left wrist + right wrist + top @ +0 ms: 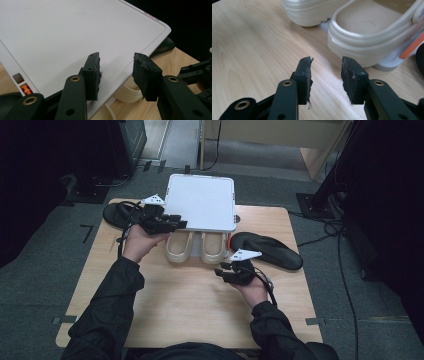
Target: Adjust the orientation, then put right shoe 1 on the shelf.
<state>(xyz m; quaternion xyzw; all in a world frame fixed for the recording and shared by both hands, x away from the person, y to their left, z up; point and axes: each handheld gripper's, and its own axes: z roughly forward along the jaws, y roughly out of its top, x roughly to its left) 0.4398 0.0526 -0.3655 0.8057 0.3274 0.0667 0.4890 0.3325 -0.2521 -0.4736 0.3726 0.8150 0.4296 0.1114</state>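
A flat white box [201,200] lies at the far middle of the wooden table. The heels of two beige clogs [179,247] [214,247] stick out from under its near edge. My left gripper [182,221] is at the box's near left corner. In the left gripper view it [116,72] stands open over the white lid [75,32], nothing between the pads. My right gripper [222,269] hovers just in front of the right clog's heel. It [325,75] is open and empty, facing that clog [372,32] with the other clog [312,12] farther back.
One black sandal [116,214] lies at the table's far left behind my left hand. Another black sandal [267,250] lies to the right of the clogs. An orange latch [25,88] sits on the box's edge. Bare wood [190,305] stretches toward the person.
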